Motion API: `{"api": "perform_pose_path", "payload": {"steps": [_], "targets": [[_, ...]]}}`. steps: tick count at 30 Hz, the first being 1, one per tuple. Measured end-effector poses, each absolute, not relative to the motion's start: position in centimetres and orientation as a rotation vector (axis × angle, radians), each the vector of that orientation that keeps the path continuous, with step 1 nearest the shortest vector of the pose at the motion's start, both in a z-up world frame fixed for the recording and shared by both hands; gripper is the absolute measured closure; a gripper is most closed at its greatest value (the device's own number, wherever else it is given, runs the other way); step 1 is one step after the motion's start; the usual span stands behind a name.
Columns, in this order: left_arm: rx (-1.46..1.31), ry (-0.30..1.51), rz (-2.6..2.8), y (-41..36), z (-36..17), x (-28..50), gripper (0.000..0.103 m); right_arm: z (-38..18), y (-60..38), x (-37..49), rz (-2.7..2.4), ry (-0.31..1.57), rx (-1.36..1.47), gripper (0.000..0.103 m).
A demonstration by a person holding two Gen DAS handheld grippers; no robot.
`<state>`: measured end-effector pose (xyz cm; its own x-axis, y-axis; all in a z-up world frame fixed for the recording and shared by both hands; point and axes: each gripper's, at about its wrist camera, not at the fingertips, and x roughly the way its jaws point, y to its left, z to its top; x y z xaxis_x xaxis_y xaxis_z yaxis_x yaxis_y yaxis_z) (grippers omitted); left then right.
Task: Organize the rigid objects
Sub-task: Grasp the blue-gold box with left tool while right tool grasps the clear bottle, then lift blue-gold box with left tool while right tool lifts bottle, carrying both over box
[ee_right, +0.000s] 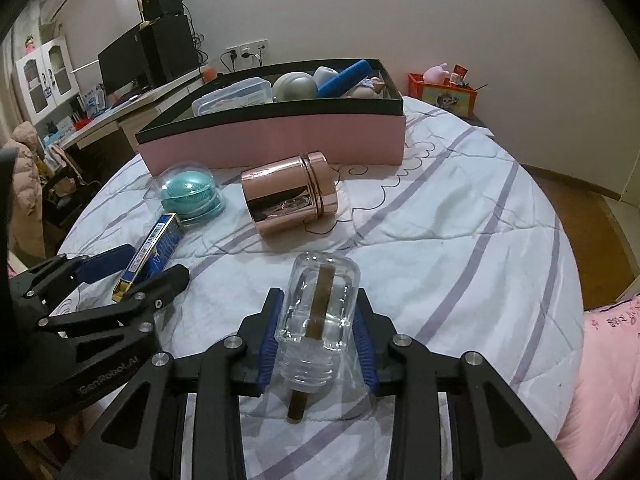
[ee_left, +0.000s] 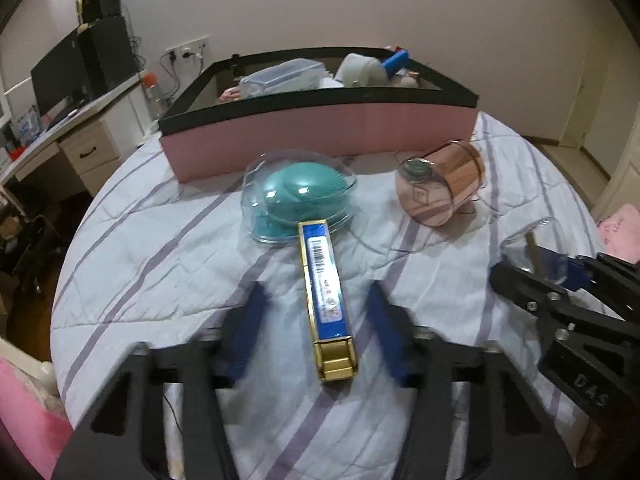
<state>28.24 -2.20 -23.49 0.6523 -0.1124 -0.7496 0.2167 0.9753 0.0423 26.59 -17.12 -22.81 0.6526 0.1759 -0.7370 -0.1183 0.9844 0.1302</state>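
A slim blue and gold box (ee_left: 324, 280) lies on the striped quilt between the fingers of my left gripper (ee_left: 316, 320). Its blurred blue pads stand clear of the box on both sides, so it is open. My right gripper (ee_right: 319, 300) is shut on a clear bottle (ee_right: 320, 312) with a brown stick inside, lying low over the quilt. A teal round item under a clear dome (ee_left: 300, 196) touches the far end of the box. A rose-gold canister (ee_right: 288, 200) lies on its side in front of the pink box with a black rim (ee_right: 280, 140).
The pink box holds a clear plastic tub (ee_right: 232, 98), a grey round thing and a blue block. The quilt (ee_right: 460, 240) lies open to the right of the canister. A desk with a monitor (ee_left: 60, 80) stands left of the bed, an orange crate (ee_right: 444, 96) at the far right.
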Motion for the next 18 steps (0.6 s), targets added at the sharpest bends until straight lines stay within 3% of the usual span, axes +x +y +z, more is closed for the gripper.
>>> {"api": "perform_pose_path", "payload": {"steps": [3, 18], "targets": [[0.142, 0.833, -0.192, -2.4, -23.5, 28.2, 0.088, -22.8, -16.9, 26.8, 0.178, 0.838, 0.073, 0.068], [0.118, 0.772, -0.214, -1.2, -20.9, 25.7, 0.088, -21.4, -16.1, 25.6, 0.246, 0.788, 0.122, 0.072]]}}
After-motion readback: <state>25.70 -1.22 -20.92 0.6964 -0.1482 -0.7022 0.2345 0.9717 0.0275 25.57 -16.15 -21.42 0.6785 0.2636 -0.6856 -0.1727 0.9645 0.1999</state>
